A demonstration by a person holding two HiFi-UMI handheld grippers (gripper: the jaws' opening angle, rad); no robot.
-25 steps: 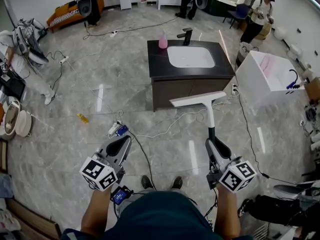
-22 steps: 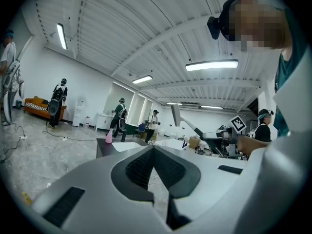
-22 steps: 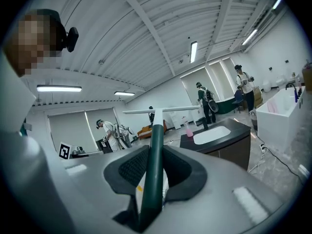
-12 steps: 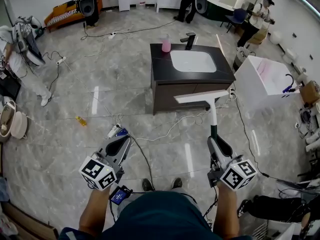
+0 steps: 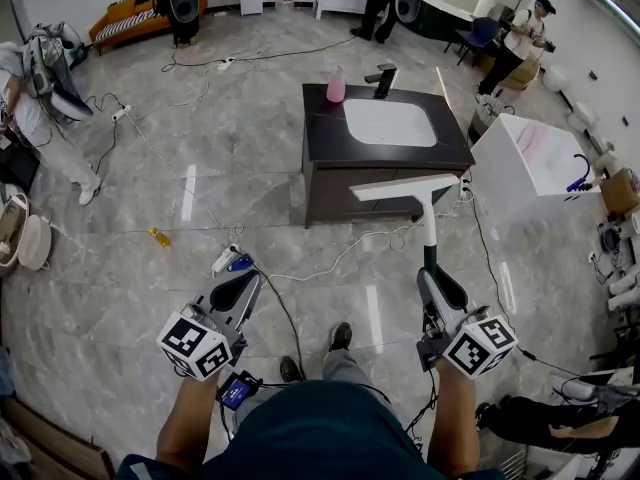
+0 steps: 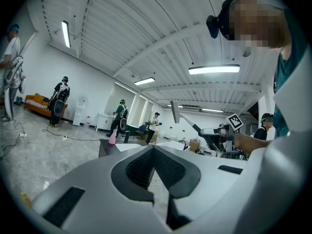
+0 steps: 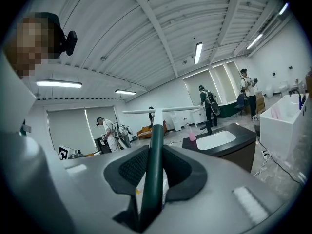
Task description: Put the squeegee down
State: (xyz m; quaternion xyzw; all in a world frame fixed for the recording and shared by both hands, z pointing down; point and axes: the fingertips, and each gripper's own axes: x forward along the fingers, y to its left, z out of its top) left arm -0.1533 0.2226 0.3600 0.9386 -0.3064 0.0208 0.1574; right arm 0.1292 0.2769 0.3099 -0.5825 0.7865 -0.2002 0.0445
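Observation:
My right gripper (image 5: 434,278) (image 7: 155,167) is shut on the dark green handle of the squeegee (image 5: 428,223) (image 7: 155,150). The squeegee's white neck rises to a long white blade (image 5: 404,187) that lies crosswise, over the floor in front of the sink cabinet (image 5: 384,148). In the right gripper view the blade (image 7: 156,110) stands well ahead of the jaws. My left gripper (image 5: 240,292) (image 6: 152,167) hangs over the floor at the left, shut, with nothing between its pads. From the left gripper view the squeegee (image 6: 176,112) shows at the right, held up by the other hand.
A dark cabinet with a white basin (image 5: 390,123), a black tap (image 5: 383,78) and a pink bottle (image 5: 337,86) stands ahead. A white tub (image 5: 528,163) sits to its right. Cables (image 5: 330,258) cross the marble floor. Several people stand at the room's edges.
The cabinet has come slightly nearer and shifted in the head view as I walk; one foot has stepped forward. Both grippers keep their pose and the squeegee stays held.

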